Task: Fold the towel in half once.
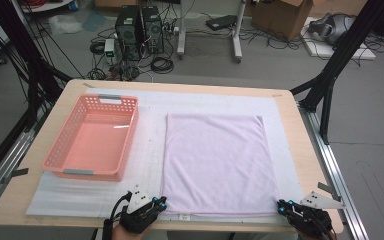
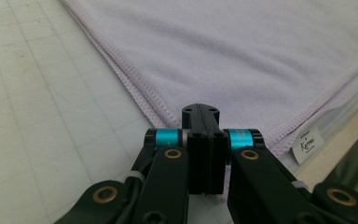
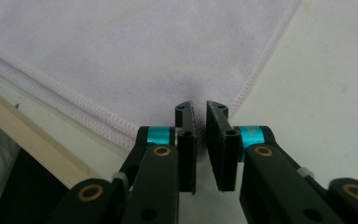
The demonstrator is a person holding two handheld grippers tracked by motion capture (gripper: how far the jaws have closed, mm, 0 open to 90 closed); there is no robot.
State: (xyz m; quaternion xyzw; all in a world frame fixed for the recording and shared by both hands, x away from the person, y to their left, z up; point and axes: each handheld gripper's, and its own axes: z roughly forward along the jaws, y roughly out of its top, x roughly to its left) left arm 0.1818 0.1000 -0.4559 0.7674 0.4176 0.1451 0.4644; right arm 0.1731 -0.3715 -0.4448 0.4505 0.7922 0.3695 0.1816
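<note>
You've clamped both grippers, left (image 1: 161, 202) and right (image 1: 281, 204), on the towel's (image 1: 217, 160) lower corners (basket (image 1: 65, 156) waits upper left); folding remains.

lilac towel (image 1: 215, 162) spread flat

pale, stitched-hem cloth lying smooth just right of the pink basket (image 1: 92, 137), folded double, a small white label (image 2: 308, 142) poking out at its near left corner.

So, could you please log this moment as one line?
left claw: shut on towel corner | right claw: nearly shut at other near corner | basket: empty
</note>
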